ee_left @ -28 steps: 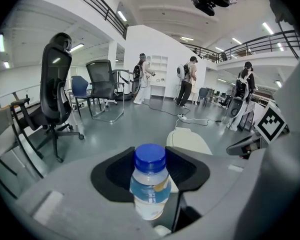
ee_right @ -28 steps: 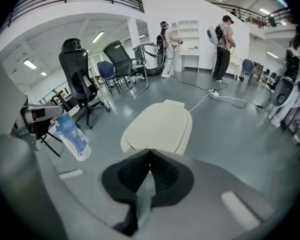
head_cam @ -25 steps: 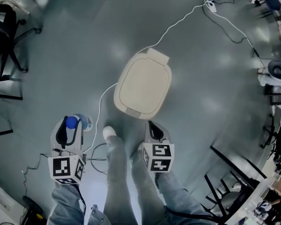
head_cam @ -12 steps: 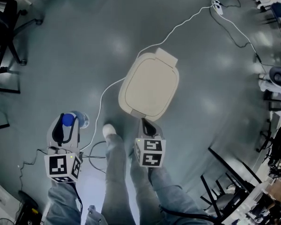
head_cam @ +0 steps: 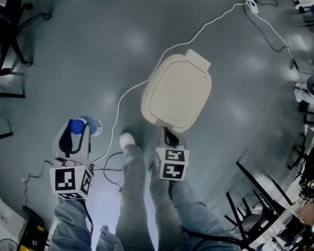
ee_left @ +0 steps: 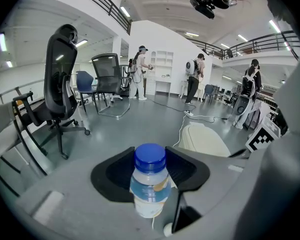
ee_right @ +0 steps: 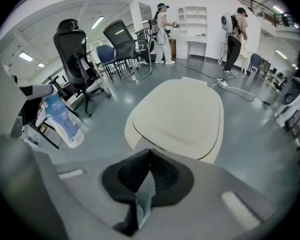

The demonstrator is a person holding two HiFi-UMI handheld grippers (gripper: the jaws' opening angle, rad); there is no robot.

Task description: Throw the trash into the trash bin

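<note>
At 8 o'clock from the closed trash bin, our left gripper clenched the bottle near its blue cap; we judged it light, smooth, crushable, best held at the neck. Our right gripper sat closed and empty at the bin's 6 o'clock.

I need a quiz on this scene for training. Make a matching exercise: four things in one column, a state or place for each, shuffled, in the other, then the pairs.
Things:
1. bottle
2. trash bin
3. right gripper
4. cable

States:
A. jaws together, nothing between them
B. white, runs along beside the bin
C. cream, closed
D. blue-capped, clamped in the left gripper

Pairs: 1-D, 2-C, 3-A, 4-B
</note>
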